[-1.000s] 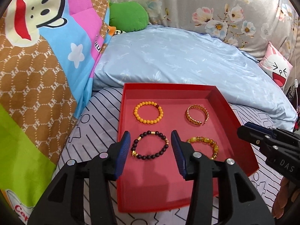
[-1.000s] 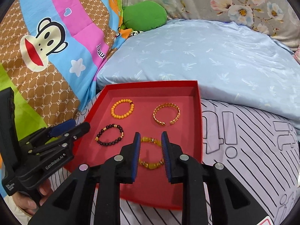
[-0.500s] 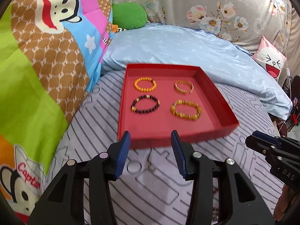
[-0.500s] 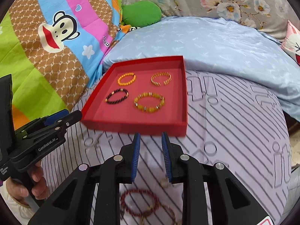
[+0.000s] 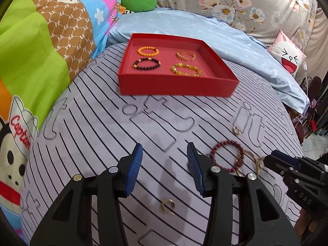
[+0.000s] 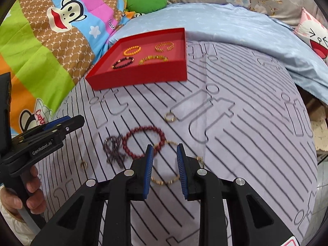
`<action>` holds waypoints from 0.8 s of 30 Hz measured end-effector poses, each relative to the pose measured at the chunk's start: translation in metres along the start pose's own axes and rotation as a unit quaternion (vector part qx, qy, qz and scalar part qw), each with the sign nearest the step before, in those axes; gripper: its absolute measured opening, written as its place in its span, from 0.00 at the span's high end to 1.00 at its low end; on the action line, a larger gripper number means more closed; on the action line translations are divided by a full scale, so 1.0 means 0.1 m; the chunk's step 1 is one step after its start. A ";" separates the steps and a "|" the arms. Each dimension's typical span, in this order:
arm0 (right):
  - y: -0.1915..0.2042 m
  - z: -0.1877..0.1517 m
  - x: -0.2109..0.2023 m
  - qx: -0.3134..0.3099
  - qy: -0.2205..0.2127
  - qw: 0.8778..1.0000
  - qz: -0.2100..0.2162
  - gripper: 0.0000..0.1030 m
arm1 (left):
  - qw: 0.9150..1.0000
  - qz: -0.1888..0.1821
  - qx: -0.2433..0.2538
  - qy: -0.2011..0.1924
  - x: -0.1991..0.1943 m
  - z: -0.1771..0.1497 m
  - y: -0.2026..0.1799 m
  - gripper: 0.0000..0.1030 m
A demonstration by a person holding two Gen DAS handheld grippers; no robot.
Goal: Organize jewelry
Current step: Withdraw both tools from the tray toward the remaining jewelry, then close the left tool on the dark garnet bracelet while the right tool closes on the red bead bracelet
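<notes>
Both grippers have pulled back from the red cardboard tray (image 5: 176,86), left gripper (image 5: 164,168) moderately open and empty, right gripper (image 6: 164,167) narrower and empty above the thin gold chain bracelet (image 6: 164,181), likely the next pick.

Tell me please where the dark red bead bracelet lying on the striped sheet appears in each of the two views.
Left wrist view: dark red bead bracelet lies lower right, just right of the left gripper.
Right wrist view: the bracelet lies centre, just above-left of the right gripper.
Shared landmark: the red tray farther up the sheet.
</notes>
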State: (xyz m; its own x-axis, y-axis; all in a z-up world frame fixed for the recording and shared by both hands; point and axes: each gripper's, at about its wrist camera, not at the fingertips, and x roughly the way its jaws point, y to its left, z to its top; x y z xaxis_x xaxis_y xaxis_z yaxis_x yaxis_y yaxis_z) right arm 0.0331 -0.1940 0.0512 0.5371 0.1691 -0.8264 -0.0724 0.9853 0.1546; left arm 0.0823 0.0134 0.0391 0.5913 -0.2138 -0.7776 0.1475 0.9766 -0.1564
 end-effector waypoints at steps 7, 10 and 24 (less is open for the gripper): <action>-0.10 -0.17 -0.05 0.015 0.003 1.000 -0.004 0.77 | 0.999 -0.024 -0.008 0.021 0.05 -0.13 -0.23 0.58; -0.12 -0.18 -0.07 0.018 0.001 1.000 -0.005 0.77 | 0.999 -0.024 -0.007 0.031 0.15 -0.12 -0.34 0.58; -0.06 -0.13 0.03 0.011 0.004 1.000 0.006 0.77 | 0.998 -0.021 0.000 0.059 0.34 -0.23 -0.25 0.69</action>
State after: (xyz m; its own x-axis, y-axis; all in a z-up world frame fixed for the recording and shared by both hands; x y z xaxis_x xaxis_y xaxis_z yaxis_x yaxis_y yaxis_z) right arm 0.0239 -0.1986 0.0408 0.5296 0.1805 -0.8288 -0.0595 0.9826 0.1760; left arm 0.0799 -0.0175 0.0027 0.4862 -0.2508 -0.8371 0.1705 0.9667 -0.1906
